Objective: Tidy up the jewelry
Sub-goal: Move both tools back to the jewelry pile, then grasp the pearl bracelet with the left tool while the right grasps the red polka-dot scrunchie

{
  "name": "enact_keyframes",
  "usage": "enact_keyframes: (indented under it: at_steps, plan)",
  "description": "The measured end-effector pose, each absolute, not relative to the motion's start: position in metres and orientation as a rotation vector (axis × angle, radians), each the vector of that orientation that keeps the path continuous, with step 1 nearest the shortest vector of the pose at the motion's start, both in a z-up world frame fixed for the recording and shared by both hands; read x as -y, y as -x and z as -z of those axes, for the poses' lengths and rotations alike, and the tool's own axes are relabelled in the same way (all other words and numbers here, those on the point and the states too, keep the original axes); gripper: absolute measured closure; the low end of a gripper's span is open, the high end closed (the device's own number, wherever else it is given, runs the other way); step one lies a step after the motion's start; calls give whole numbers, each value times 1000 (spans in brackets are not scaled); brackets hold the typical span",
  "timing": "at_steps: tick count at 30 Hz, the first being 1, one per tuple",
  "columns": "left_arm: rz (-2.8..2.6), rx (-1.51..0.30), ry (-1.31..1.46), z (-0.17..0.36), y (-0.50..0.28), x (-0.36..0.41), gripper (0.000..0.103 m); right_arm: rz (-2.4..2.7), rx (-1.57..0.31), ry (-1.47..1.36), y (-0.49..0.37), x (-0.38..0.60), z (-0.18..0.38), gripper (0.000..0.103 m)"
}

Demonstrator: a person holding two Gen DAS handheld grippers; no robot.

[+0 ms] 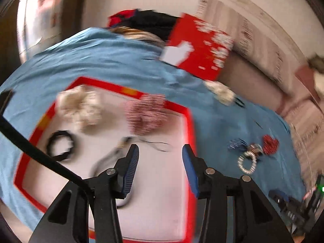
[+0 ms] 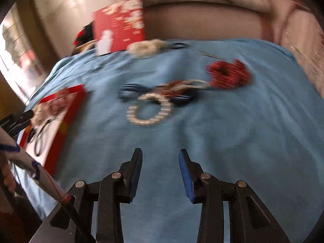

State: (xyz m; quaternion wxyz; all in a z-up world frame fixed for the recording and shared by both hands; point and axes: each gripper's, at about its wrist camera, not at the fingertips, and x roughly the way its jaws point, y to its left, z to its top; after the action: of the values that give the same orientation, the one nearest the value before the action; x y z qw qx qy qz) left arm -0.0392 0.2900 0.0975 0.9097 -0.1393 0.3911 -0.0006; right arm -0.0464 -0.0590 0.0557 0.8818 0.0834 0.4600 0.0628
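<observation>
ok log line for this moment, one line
left claw open over red-rimmed tray | right claw open above blue cloth | pearl bracelet on cloth, ahead of right claw

right gripper [image 2: 160, 158] agape, empty | pearl bracelet [image 2: 149, 109] ahead on blue cloth [image 2: 232, 131] | red-rimmed box [image 2: 66, 117] left

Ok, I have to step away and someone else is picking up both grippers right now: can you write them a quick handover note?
Left gripper: open, empty, above the red-rimmed tray.
Right gripper: open, empty, over the blue cloth, pointing toward the loose pieces.
In the tray: a cream scrunchie, a red-and-white scrunchie, a black ring and what looks like a thin chain.
On the cloth: a pearl bracelet, a red beaded piece, dark blue bands, and a cream scrunchie at the far edge.
Done: some pieces are in the tray.
Left: probably move the rest into the tray; the bracelet is nearest the right gripper.
</observation>
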Motion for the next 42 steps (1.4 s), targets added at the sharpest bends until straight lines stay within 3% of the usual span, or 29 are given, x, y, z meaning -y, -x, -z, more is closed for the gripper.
enact_keyframes:
  at_steps: [15,17,23,29,30,31,32,35,42]
  plan:
    - [311,-1031,70,-41,-2,-117,60,-21,-864,-338,17,165,-37,58]
    - [322,-1036,61,-37,-17,-102,60,-11,-848,-350,-1,174,-37,51]
    - [342,-1080,146,-21,-55,-82,60,-3,-845,-383,-58,190,-32,44]
    - [339,-1058,123,-14,-65,-65,60,26,-896,-384,-101,186,-10,44]
    - [336,-1054,112,-14,-65,-63,67,29,-902,-383,-104,186,-7,45]
    - [334,-1048,97,-14,-64,-61,93,30,-908,-386,-107,186,-5,63]
    - [345,-1059,89,-12,-62,-59,93,29,-921,-392,-108,186,-3,88]
    - [374,-1060,125,-16,-54,-64,93,20,-929,-411,-101,188,-4,94]
    - [398,-988,223,-62,-8,-115,93,23,-846,-293,-50,180,-56,95]
